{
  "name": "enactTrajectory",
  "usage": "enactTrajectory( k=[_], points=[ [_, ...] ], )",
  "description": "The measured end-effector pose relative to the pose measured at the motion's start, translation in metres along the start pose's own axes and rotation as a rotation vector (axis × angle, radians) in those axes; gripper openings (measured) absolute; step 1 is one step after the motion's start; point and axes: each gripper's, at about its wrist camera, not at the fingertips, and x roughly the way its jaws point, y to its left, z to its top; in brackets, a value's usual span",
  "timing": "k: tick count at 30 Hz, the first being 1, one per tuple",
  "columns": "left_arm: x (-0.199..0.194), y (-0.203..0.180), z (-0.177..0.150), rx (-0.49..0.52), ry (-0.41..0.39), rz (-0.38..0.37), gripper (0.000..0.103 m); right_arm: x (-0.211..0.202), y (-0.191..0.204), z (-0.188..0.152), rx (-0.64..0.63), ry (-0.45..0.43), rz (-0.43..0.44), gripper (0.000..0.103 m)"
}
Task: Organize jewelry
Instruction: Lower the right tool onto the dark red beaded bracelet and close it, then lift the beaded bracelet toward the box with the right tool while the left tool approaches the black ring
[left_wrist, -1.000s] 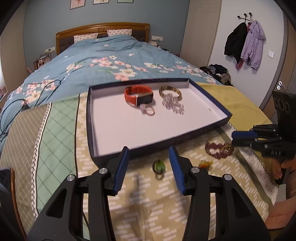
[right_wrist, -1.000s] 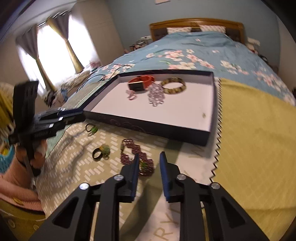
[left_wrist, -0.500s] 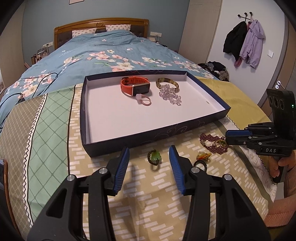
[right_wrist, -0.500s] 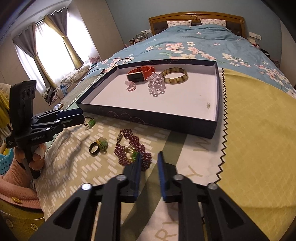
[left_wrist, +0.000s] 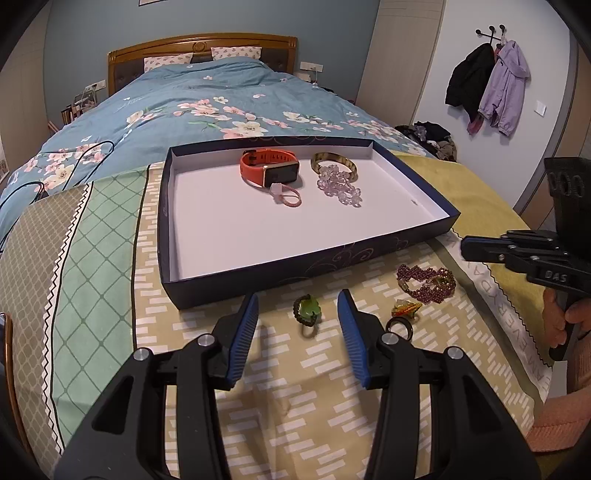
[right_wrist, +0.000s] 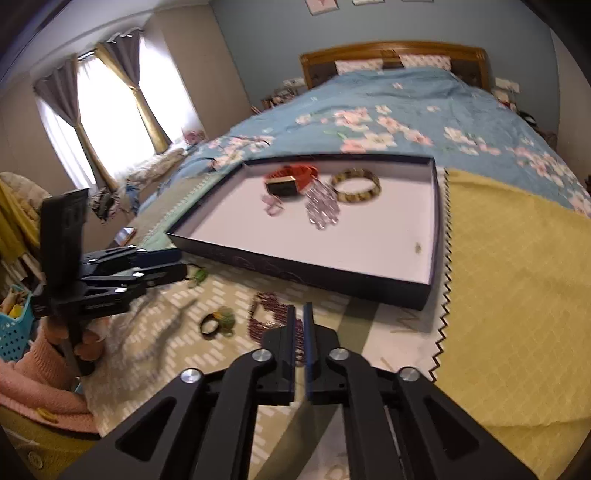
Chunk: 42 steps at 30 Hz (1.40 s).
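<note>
1. Here, the left tool (left_wrist: 297, 306) hung partly open over the patterned bedspread (left_wrist: 258, 369), its blue pads either side of a green ring (left_wrist: 307, 312) without touching it.
2. The right tool (right_wrist: 300, 321) was all but shut, its pads nearly meeting just above the purple beaded bracelet (right_wrist: 271, 314); whether they pinched any beads could not be told.
3. The navy tray (left_wrist: 295, 266) on the bed held an orange watch (left_wrist: 269, 170), a bangle (left_wrist: 334, 162) and clear beads (left_wrist: 340, 184).

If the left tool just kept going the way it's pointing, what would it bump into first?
Most likely the green ring: it lies on the patterned cloth straight ahead of the left tool, centred in its open gap. Beyond it stands the dark tray wall. Depth is hard to judge here.
</note>
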Motion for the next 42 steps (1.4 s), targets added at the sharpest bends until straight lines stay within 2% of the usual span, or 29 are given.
enactTrajectory(
  k=[1,3,6,7,8,9,15,21,23,26,29,38,41,42],
  points=[
    [0.001,0.0,0.0,-0.002,0.0,0.0,0.044,0.004,-0.002,-0.001,0.006,0.014,-0.004,0.009],
    [0.0,0.001,-0.001,-0.004,-0.002,0.0,0.044,0.011,-0.006,-0.004,0.021,0.042,-0.006,0.019],
    [0.0,0.001,-0.002,-0.005,0.0,-0.001,0.044,0.018,-0.005,-0.009,0.022,0.062,0.0,0.019],
    [0.0,0.001,-0.001,-0.007,0.0,-0.003,0.044,0.019,-0.005,-0.01,0.022,0.067,0.001,0.017],
    [0.0,0.001,-0.002,-0.006,0.0,-0.003,0.044,0.019,-0.004,-0.011,0.017,0.068,-0.002,0.008],
    [0.0,0.001,-0.002,-0.007,0.001,-0.002,0.044,0.02,-0.004,-0.011,0.013,0.068,-0.007,0.005],
    [-0.001,0.001,-0.003,-0.006,0.001,-0.004,0.044,0.007,0.0,-0.009,0.018,0.01,0.024,0.002],
    [-0.001,-0.002,-0.003,0.008,0.003,-0.006,0.044,-0.01,0.012,0.007,0.001,-0.07,0.054,0.0],
    [-0.001,-0.002,-0.003,0.008,0.003,-0.006,0.044,-0.01,0.015,0.011,-0.01,-0.072,0.055,0.0],
    [-0.001,-0.002,-0.004,0.006,0.003,-0.008,0.044,-0.002,0.013,0.01,-0.01,-0.023,0.027,0.006],
    [-0.001,-0.002,-0.004,0.006,0.002,-0.011,0.044,0.001,0.01,0.0,-0.016,0.007,0.03,0.022],
    [0.0,-0.003,-0.004,0.009,0.009,-0.017,0.044,0.016,0.039,-0.021,-0.247,0.104,-0.063,0.022],
    [0.0,-0.003,-0.005,0.007,0.009,-0.015,0.044,0.02,0.049,-0.026,-0.32,0.119,-0.078,0.009],
    [0.0,-0.003,-0.004,0.008,0.009,-0.017,0.044,0.02,0.05,-0.027,-0.331,0.118,-0.084,0.008]
  ],
)
